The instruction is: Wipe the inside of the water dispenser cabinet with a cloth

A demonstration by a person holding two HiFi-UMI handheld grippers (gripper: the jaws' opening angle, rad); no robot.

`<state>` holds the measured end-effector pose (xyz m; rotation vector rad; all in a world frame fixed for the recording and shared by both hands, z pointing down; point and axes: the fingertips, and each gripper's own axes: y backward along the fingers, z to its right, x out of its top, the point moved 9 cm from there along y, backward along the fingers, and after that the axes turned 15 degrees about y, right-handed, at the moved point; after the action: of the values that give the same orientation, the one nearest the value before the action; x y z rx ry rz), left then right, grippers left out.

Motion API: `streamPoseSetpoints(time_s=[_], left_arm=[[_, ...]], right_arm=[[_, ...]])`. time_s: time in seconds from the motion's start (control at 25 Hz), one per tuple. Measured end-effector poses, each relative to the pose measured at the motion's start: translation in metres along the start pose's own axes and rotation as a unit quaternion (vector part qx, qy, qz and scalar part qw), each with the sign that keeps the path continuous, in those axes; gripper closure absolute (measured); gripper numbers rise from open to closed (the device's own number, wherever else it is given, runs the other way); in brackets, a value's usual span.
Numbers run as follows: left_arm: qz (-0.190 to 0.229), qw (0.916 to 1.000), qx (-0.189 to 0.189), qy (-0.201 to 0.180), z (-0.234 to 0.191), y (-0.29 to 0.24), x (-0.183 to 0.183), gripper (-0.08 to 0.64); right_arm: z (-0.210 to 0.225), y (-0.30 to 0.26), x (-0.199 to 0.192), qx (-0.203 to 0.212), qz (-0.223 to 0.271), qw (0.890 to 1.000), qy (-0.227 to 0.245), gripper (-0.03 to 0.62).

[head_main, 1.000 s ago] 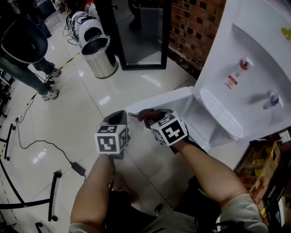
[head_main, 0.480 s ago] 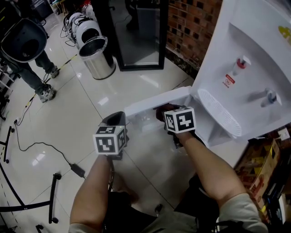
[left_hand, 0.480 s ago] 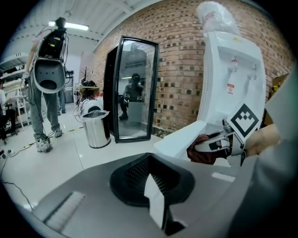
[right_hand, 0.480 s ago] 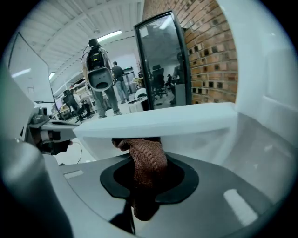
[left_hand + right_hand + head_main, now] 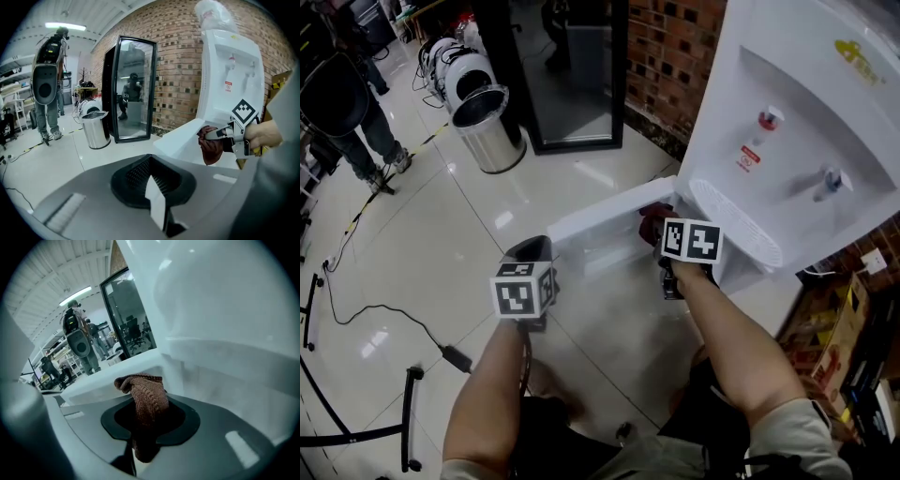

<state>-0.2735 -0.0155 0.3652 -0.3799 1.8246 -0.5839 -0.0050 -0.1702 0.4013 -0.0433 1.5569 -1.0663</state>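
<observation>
Water dispenser ×1 | cabinet door ×1, open | brown cloth ×1, clamped in right gripper | left gripper ×1, jaws together, empty | steel bin ×1

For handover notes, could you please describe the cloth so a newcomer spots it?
Find the white water dispenser by the brick wall. At its open lower door, the right hand-held gripper holds the cloth: knitted, reddish-brown, among white surfaces.

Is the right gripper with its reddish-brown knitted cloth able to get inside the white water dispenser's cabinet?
Probably yes: the white cabinet door stands wide open, the right gripper, shut on the cloth, is beside it, and nothing visibly blocks.
</observation>
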Motion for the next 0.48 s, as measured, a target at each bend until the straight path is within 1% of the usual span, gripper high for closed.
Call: streamPoseSetpoints(time_s=[0.12,0.24,0.36,0.48], left_arm=[[-0.011,0.9997,-0.003,-0.02,0.005,0.003,-0.006,0.561],[-0.017,0.9992,-0.007,-0.035,0.008,0.006,-0.008,0.56],[-0.01,0.9993,-0.008,-0.035,0.01,0.011,-0.005,0.56],[-0.001,0.9993,-0.006,-0.038,0.012,0.015,0.0,0.56]], right_arm=[[0.009,0.009,-0.005,-0.037,0.009,0.999,-0.022,0.486],[0.018,0.016,-0.01,-0.073,0.017,0.997,-0.033,0.486],[0.022,0.016,-0.013,-0.098,0.024,0.994,-0.05,0.486],[0.024,0.009,-0.013,-0.118,0.03,0.991,-0.047,0.486]])
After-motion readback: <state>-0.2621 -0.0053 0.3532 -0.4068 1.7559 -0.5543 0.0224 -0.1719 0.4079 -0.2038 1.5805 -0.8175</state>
